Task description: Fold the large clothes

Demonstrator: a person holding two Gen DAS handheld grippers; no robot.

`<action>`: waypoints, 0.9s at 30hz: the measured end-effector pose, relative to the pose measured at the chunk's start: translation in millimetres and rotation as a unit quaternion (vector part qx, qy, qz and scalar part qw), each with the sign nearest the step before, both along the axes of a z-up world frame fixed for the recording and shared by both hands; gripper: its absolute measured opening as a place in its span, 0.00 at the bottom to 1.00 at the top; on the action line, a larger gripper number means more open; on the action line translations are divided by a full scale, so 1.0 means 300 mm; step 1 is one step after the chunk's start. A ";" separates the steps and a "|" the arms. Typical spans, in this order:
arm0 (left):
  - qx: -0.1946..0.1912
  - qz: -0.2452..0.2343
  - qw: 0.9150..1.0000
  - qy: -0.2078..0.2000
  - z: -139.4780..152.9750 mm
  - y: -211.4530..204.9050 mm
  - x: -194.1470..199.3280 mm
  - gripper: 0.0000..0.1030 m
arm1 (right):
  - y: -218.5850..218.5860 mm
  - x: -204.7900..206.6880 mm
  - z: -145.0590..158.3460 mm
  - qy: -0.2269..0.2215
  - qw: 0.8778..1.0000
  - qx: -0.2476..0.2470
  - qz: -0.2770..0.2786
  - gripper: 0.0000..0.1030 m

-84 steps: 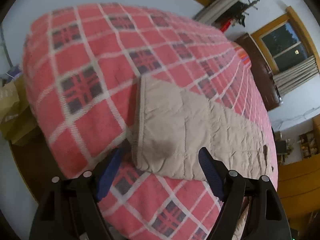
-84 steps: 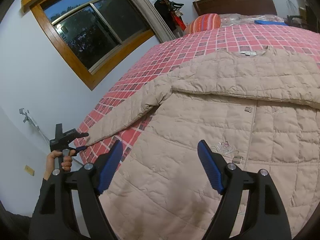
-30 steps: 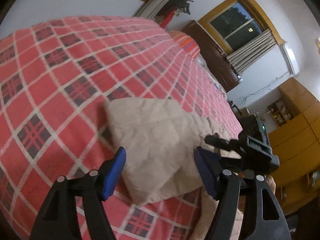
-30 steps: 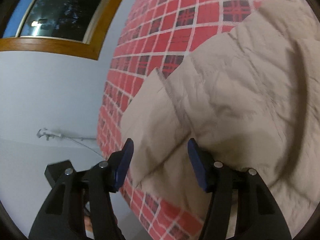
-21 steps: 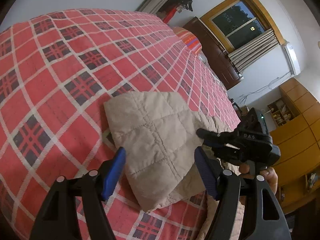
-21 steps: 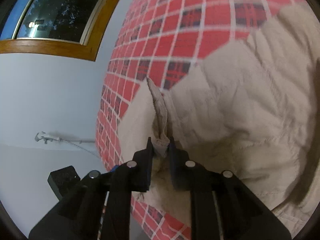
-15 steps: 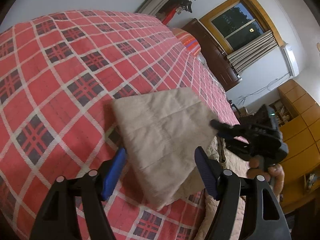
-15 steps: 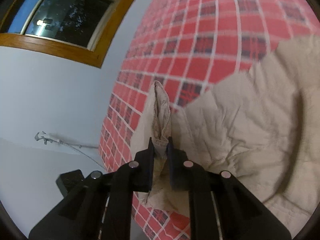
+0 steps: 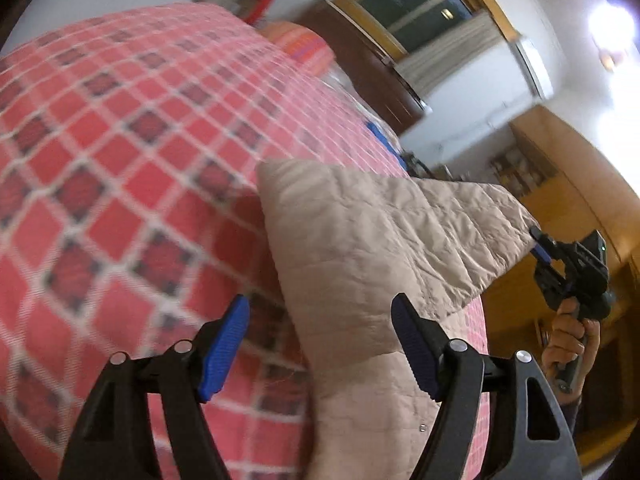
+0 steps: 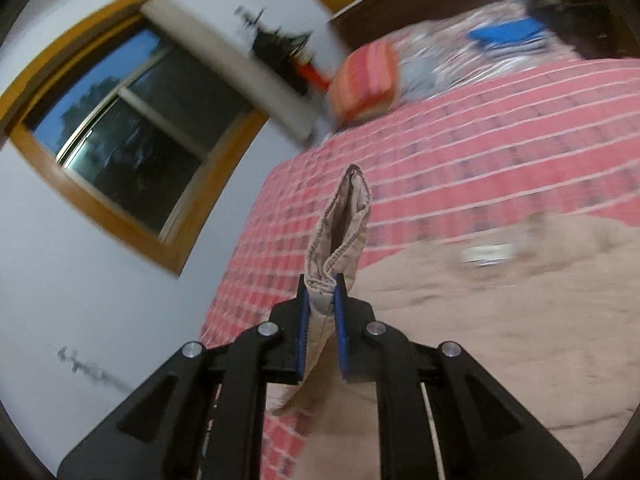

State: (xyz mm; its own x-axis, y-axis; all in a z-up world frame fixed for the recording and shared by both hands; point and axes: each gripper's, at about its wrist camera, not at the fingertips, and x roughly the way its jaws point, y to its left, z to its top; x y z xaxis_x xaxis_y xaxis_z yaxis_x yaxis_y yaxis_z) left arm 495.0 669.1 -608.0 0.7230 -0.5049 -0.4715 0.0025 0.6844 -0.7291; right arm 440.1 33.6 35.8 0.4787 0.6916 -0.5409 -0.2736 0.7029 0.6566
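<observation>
Left wrist view: the left gripper has its blue fingers spread wide with nothing between them, hovering above the bed near the sleeve.
Right wrist view: the right gripper is clenched on the cuff, its two blue pads pressing the fabric from both sides.
Jacket: beige and quilted, spread on the bed; its body fills the lower right of the right wrist view, blurred by motion.
Sleeve: lifted off the bed, stretched from the bed up and rightward to the right gripper, which pinches its end in the left wrist view.
Cuff: stands upright above the shut pads, its opening gaping towards the camera.
Bed: covered with a red plaid blanket; bare blanket lies left of the sleeve and beyond the jacket.
Hand: grips the handle of the right gripper, off the bed's right side, in front of wooden cabinets.
Pillow: orange striped, at the bed's far end, beside the window wall.
Blue item: lies on shiny plastic at the bed's far end, right of the pillow; too blurred to tell what it is.
Window: wood-framed, dark glass, on the wall left of the bed.
</observation>
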 end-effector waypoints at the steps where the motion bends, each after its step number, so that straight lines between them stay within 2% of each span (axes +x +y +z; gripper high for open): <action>1: 0.003 -0.009 1.000 -0.001 0.006 -0.028 0.017 0.72 | -0.045 -0.011 -0.015 -0.001 1.000 -0.003 -0.012 0.10; 4: 0.012 -0.036 0.999 0.000 0.018 -0.114 0.074 0.72 | -0.222 -0.054 -0.081 0.001 0.998 -0.012 -0.055 0.10; 6: 0.018 -0.047 0.999 0.004 0.015 -0.157 0.103 0.72 | -0.272 -0.072 -0.150 0.011 0.997 -0.011 -0.069 0.10; 9: 0.030 -0.066 0.997 0.014 0.004 -0.221 0.148 0.72 | -0.360 -0.087 -0.335 0.051 0.994 -0.014 -0.092 0.11; 11: 0.040 -0.078 0.996 0.021 -0.008 -0.256 0.174 0.72 | -0.382 -0.088 -0.441 0.078 0.992 -0.022 -0.096 0.15; 12: 0.043 -0.081 0.995 0.023 -0.015 -0.265 0.179 0.72 | -0.411 -0.091 -0.500 0.099 0.990 -0.022 -0.098 0.19; 13: 0.048 -0.085 0.995 0.027 -0.019 -0.275 0.189 0.72 | -0.435 -0.099 -0.533 0.113 0.988 -0.017 -0.101 0.33; 14: 0.051 -0.087 0.994 0.028 -0.022 -0.283 0.197 0.72 | -0.461 -0.101 -0.557 0.124 0.987 -0.010 -0.105 0.43; 15: 0.054 -0.088 0.994 0.029 -0.023 -0.292 0.198 0.72 | -0.498 -0.097 -0.573 0.131 0.985 0.000 -0.114 0.55; 17: 0.055 -0.086 0.994 0.033 -0.027 -0.296 0.213 0.72 | -0.537 -0.083 -0.582 0.133 0.983 0.016 -0.123 0.56; 20: 0.049 -0.083 0.995 0.036 -0.023 -0.293 0.227 0.72 | -0.552 -0.011 -0.601 0.163 0.980 0.044 -0.101 0.59; 23: 0.045 -0.080 0.995 0.039 -0.019 -0.283 0.239 0.72 | -0.532 0.069 -0.618 0.179 0.980 0.006 -0.090 0.59; 27: 0.045 -0.067 0.996 0.041 -0.012 -0.251 0.249 0.73 | -0.488 0.122 -0.654 0.202 0.977 -0.015 -0.066 0.59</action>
State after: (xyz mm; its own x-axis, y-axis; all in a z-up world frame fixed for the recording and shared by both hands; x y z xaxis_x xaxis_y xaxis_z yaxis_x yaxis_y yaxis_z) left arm 569.9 593.8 -611.6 0.6089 -0.5475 -0.5740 0.0414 0.7445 -0.6663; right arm 476.8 -112.6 -160.5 0.3054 0.6200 -0.7227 0.0982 0.7344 0.6715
